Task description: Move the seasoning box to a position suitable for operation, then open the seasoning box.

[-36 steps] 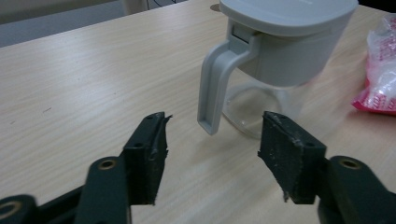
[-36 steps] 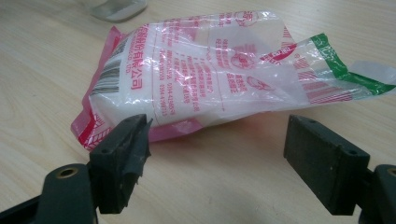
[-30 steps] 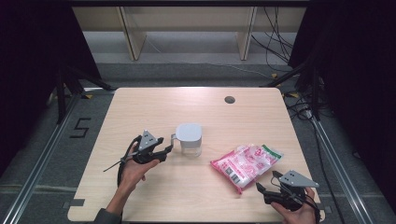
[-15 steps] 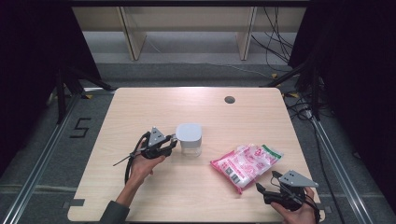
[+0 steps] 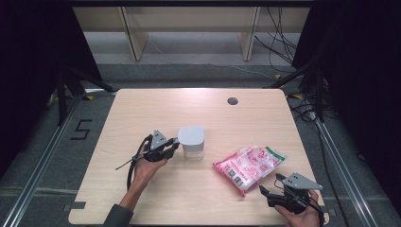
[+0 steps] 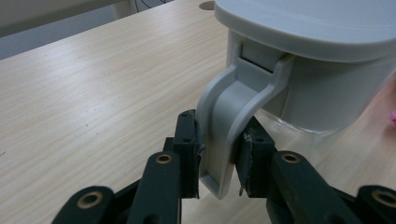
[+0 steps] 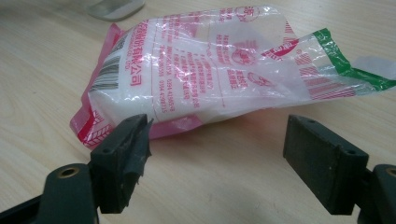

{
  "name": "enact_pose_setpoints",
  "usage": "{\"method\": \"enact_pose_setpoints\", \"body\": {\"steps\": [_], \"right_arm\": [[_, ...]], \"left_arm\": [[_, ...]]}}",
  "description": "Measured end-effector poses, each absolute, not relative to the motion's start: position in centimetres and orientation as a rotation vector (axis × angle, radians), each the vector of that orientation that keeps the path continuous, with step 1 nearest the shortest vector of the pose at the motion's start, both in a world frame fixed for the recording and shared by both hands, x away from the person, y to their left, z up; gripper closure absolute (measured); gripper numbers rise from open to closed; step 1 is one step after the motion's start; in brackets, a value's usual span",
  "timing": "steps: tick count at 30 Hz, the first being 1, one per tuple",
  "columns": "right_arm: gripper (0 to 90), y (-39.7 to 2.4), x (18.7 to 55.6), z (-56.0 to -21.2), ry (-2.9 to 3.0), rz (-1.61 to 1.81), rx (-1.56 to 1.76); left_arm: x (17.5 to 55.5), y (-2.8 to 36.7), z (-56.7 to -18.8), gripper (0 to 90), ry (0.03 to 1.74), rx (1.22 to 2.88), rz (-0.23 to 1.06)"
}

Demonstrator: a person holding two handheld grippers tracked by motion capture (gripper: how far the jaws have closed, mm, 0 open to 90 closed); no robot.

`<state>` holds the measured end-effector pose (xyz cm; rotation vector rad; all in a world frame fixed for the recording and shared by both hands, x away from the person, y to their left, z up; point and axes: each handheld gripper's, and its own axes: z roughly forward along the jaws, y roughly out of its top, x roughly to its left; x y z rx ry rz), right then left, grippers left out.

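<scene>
A clear container (image 5: 191, 144) with a grey lid (image 6: 327, 28) stands mid-table. Its grey handle (image 6: 229, 116) points left. My left gripper (image 5: 174, 145) has just been closing, and in the left gripper view (image 6: 219, 163) both pads press on that handle. A pink, white and green plastic bag (image 5: 249, 165) of white grains lies flat to the right of the container. My right gripper (image 5: 269, 187) rests near the table's front right corner. It is open, its jaws wide apart just short of the bag (image 7: 210, 65), with only bare table between them (image 7: 217, 154).
The light wooden table (image 5: 142, 113) has a round dark grommet (image 5: 232, 100) at the back right. Wooden shelf legs (image 5: 130, 38) stand on the floor beyond it. Cables (image 5: 283, 28) lie at the back right. A "5" (image 5: 81, 128) is marked on the floor at the left.
My left gripper has moved right to the container's handle and its jaws have narrowed onto it. The right gripper and the bag have stayed put.
</scene>
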<state>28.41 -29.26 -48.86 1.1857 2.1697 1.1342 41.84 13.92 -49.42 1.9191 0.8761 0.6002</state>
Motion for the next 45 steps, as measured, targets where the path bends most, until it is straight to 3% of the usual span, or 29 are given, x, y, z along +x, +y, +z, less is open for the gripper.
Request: {"method": "enact_pose_setpoints", "body": {"steps": [10, 34, 37, 39, 40, 41, 45], "right_arm": [[23.6, -29.3, 28.4, -48.8, 2.176, 1.128, 1.189], [23.7, -29.2, 28.4, -48.8, 2.173, 1.128, 1.205], [23.7, -29.2, 28.4, -48.8, 2.175, 1.127, 1.204], [23.7, -29.3, 28.4, -48.8, 2.171, 1.128, 1.202], [23.7, -29.3, 28.3, -48.8, 2.171, 1.132, 1.203], [23.7, -29.3, 28.3, -48.8, 2.171, 1.132, 1.203], [23.6, -29.2, 28.5, -48.9, 2.171, 1.132, 1.194]], "left_arm": [[39.6, 13.6, -49.6, 71.6, 0.860, 1.913, 0.576], [39.6, 13.7, -49.6, 70.4, 0.836, 1.916, 0.558], [39.6, 13.7, -49.6, 65.6, 0.841, 1.908, 0.527], [39.5, 13.9, -49.2, 59.2, 0.813, 1.946, 0.548], [39.4, 14.1, -49.0, 51.4, 0.790, 1.978, 0.545], [39.3, 14.1, -48.9, 51.4, 0.792, 1.987, 0.548], [39.2, 14.6, -48.2, 37.6, 0.807, 1.975, 0.542]]}}
